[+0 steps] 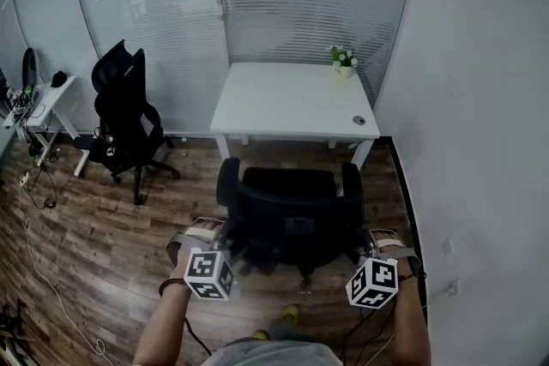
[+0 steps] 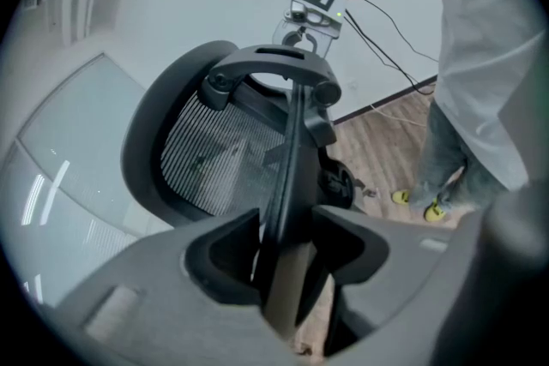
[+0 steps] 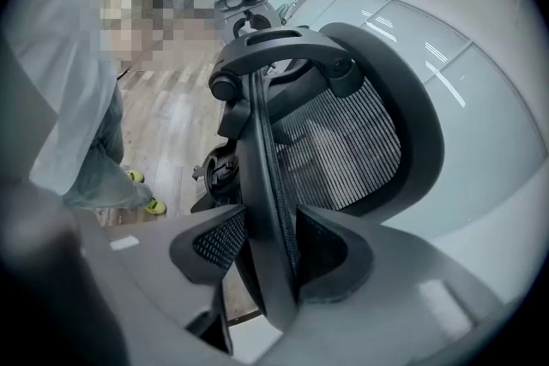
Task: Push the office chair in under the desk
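Note:
The black office chair stands on the wood floor with its seat toward the white desk, its front just short of the desk's near edge. My left gripper is shut on the left edge of the mesh backrest. The rim sits between its jaws. My right gripper is shut on the right edge of the backrest, with the frame clamped between its jaws. Both grippers point down at a slant from behind the chair.
A second black chair stands at the left by a small white table. On the desk are a potted plant and a round fitting. Cables trail over the floor. A white wall runs close on the right.

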